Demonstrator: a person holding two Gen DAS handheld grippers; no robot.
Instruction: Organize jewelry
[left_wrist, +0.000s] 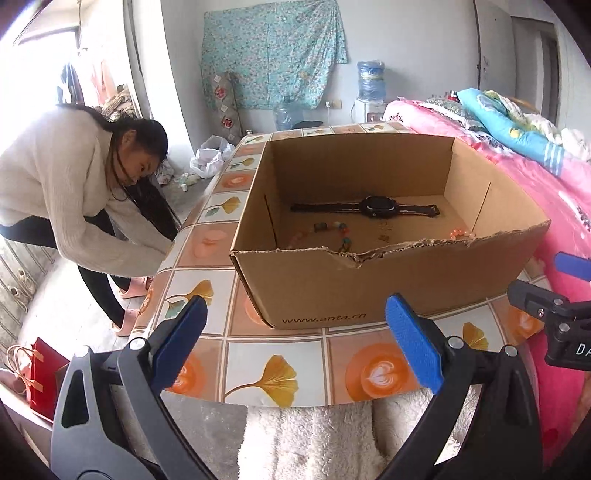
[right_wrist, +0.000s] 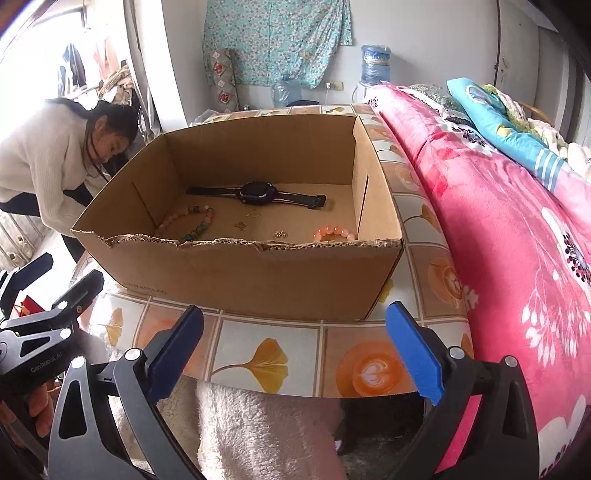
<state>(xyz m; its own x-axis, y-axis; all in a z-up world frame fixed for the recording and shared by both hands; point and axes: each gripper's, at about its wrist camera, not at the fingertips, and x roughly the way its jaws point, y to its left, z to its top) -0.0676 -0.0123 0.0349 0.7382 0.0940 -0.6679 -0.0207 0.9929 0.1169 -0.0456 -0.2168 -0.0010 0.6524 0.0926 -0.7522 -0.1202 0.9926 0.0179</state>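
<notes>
An open cardboard box (left_wrist: 391, 284) (right_wrist: 236, 273) stands on the tiled table. On its floor lie a black watch (left_wrist: 373, 207) (right_wrist: 255, 194), a bracelet of mixed coloured beads (left_wrist: 332, 230) (right_wrist: 192, 223), a peach bead bracelet (right_wrist: 336, 233) (left_wrist: 460, 232) and small gold pieces (right_wrist: 240, 226). My left gripper (left_wrist: 295, 339) hangs open over the table's near edge, in front of the box, with nothing between its blue pads. My right gripper (right_wrist: 295, 345) is open too, empty, at the same near edge. In the left wrist view the right gripper (left_wrist: 565, 291) shows at the right edge.
The table (left_wrist: 277, 373) (right_wrist: 258, 362) wears a cloth with leaf and coffee prints. A pink floral bed (right_wrist: 517, 240) runs along the right. A person in a white sweater (left_wrist: 55, 192) bends over at the table's left side. A red bag (left_wrist: 44, 380) sits on the floor.
</notes>
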